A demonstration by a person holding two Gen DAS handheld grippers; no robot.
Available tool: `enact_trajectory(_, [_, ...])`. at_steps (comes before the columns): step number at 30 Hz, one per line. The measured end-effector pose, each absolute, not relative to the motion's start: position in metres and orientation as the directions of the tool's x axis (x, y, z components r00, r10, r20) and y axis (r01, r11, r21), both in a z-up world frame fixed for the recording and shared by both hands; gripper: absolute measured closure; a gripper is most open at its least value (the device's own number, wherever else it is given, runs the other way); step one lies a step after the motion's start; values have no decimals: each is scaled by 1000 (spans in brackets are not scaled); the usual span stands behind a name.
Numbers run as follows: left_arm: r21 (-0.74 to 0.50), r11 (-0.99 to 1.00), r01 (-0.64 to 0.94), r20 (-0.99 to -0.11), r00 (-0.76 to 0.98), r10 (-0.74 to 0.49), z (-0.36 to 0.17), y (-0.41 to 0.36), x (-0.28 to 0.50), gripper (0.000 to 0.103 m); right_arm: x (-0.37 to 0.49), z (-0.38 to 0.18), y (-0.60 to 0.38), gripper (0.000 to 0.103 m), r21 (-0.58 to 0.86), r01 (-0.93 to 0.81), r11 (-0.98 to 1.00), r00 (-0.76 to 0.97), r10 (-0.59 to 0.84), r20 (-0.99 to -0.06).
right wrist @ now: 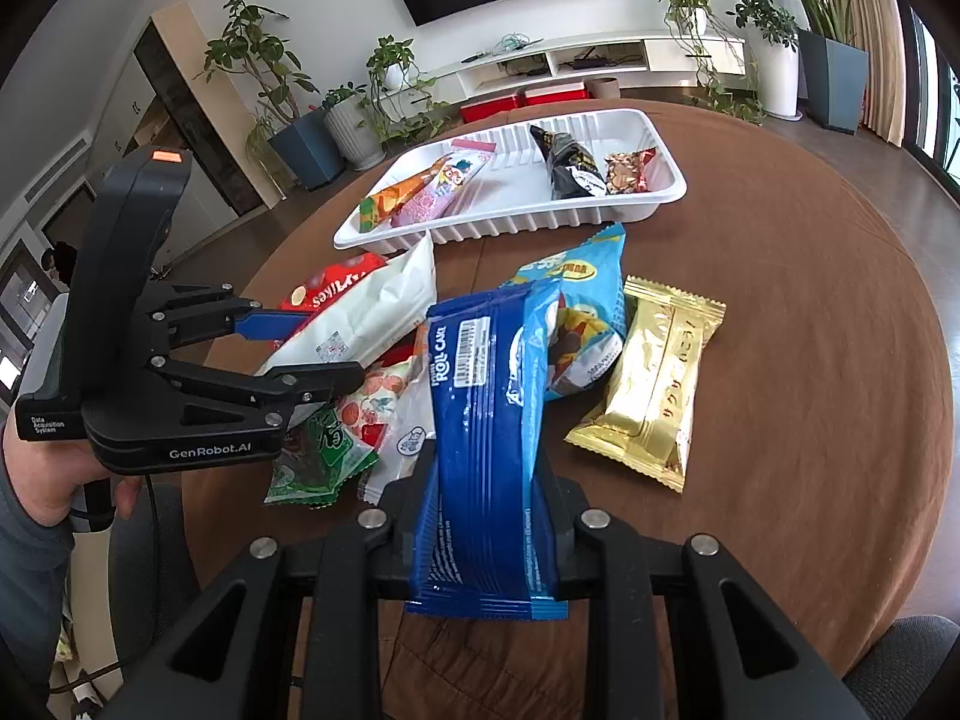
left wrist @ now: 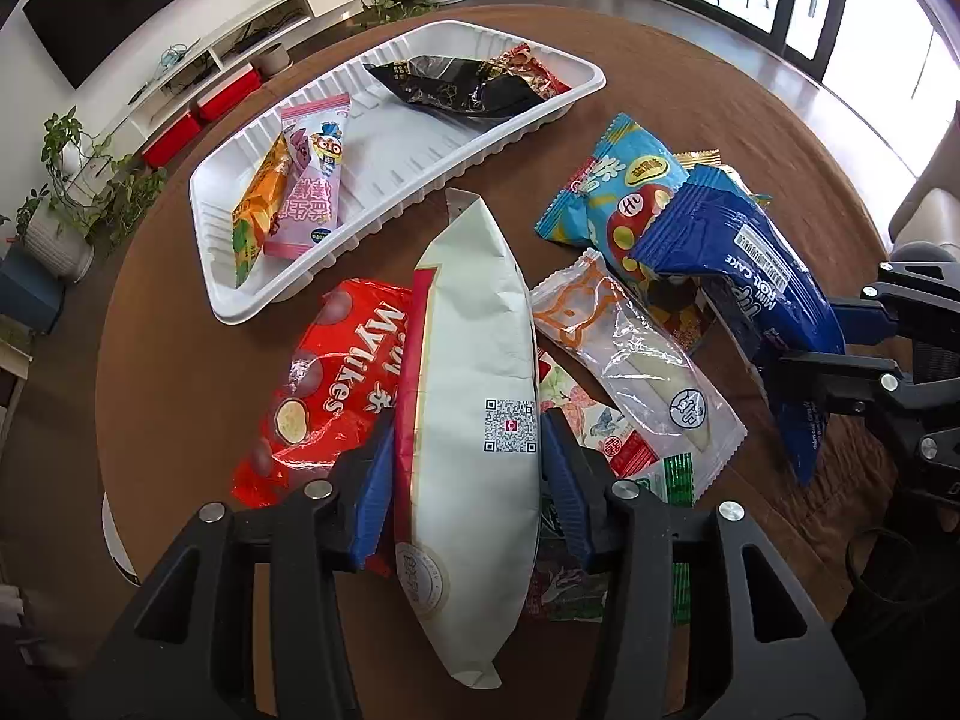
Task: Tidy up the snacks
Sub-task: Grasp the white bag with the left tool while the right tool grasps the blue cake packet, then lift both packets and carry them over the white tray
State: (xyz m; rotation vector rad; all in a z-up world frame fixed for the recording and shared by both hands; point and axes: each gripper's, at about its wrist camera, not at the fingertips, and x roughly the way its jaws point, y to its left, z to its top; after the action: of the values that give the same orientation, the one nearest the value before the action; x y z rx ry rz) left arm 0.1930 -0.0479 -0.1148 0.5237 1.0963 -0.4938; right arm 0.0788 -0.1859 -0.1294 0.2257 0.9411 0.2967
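My two wrist views look steeply down, close over the round brown table; both share the white ribbed plastic tray.

Green packet half under the left gripper; floral packet mostly covered by the white bag; gold wrapper nearly hidden behind the blue packets.

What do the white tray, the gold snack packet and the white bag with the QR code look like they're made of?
White tray: looks like thin moulded plastic, slightly glossy; its walls are ribbed.
Gold snack packet: probably metallised foil film; it is mirror-shiny, with crimped zigzag ends.
White bag with the QR code: matte and paper-like, showing soft creases and no glare, though it could be matte-coated film.
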Motion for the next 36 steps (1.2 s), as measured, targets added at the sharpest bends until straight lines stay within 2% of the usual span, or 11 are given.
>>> enact_trajectory(2, [163, 770, 617, -919, 378, -109, -115, -49, 193, 57, 79, -130, -186, 74, 318, -151, 936, 552, 347, -758])
enact_trajectory(6, [145, 764, 628, -919, 371, -131, -114, -48, 191, 66, 78, -130, -185, 74, 318, -151, 936, 552, 346, -759])
enact_trajectory(10, [123, 770, 626, -914, 374, -158, -113, -44, 190, 69, 78, -130, -185, 74, 318, -151, 936, 553, 346, -758])
enact_trajectory(19, [69, 798, 599, -894, 392, -217, -101, -30, 186, 70, 76, -129, -187, 74, 321, -146, 936, 568, 345, -747])
enact_trajectory(36, [-149, 836, 529, -831, 391, -395, -82, -6, 162, 70, 75, -117, -195, 74, 361, -136, 923, 582, 369, -725])
